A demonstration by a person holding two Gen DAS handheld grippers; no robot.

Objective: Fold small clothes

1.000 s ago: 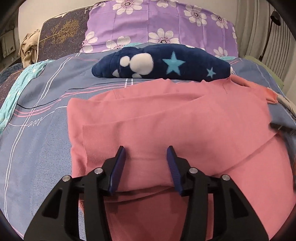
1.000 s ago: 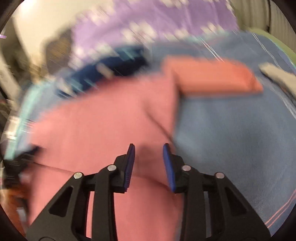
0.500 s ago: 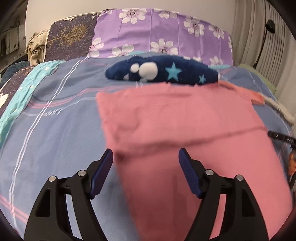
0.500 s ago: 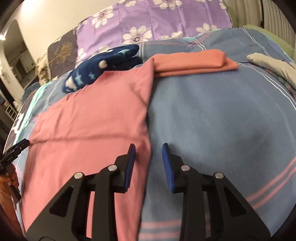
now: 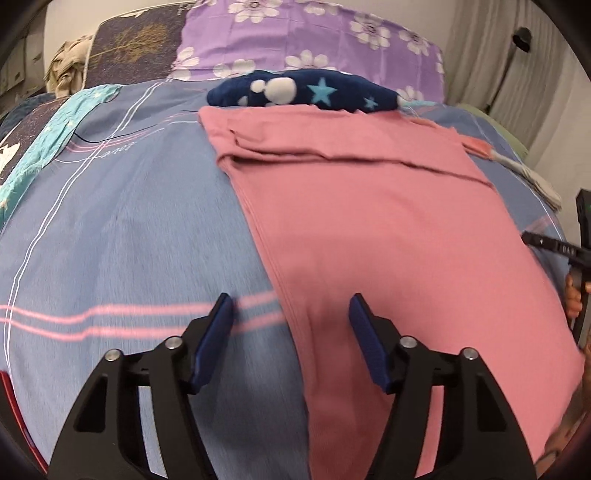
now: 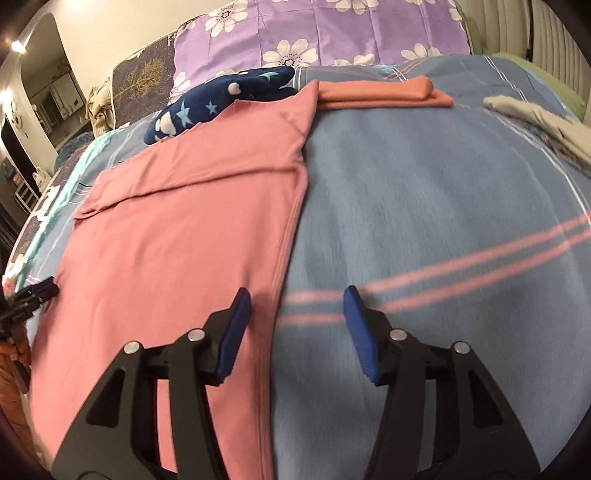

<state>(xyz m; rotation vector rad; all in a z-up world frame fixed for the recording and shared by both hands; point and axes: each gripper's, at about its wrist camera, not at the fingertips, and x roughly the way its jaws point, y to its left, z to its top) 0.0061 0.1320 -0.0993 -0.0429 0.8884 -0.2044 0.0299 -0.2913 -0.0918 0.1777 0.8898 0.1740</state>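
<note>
A pink garment (image 5: 369, 221) lies flat on the blue striped bedsheet (image 5: 110, 240), its far end folded back over itself. My left gripper (image 5: 290, 314) straddles the garment's left edge near its near end. Its jaws are closing, and the pads stand apart from the cloth. In the right wrist view the same pink garment (image 6: 184, 240) fills the left half. My right gripper (image 6: 295, 299) straddles its right edge. Its jaws are opening and press on nothing. Each gripper shows at the edge of the other's view: right gripper (image 5: 554, 245), left gripper (image 6: 29, 295).
A navy fleece with stars (image 5: 306, 90) lies just beyond the garment's far end. A folded orange garment (image 6: 384, 94) rests at the far right, and a grey cloth (image 6: 535, 114) lies further right. Purple flowered pillows (image 6: 314, 33) line the headboard.
Both grippers have drawn back toward the garment's near end, one to each side edge. Their jaws stand wider than a second ago. The cloth the left jaws straddled now lies flat.
</note>
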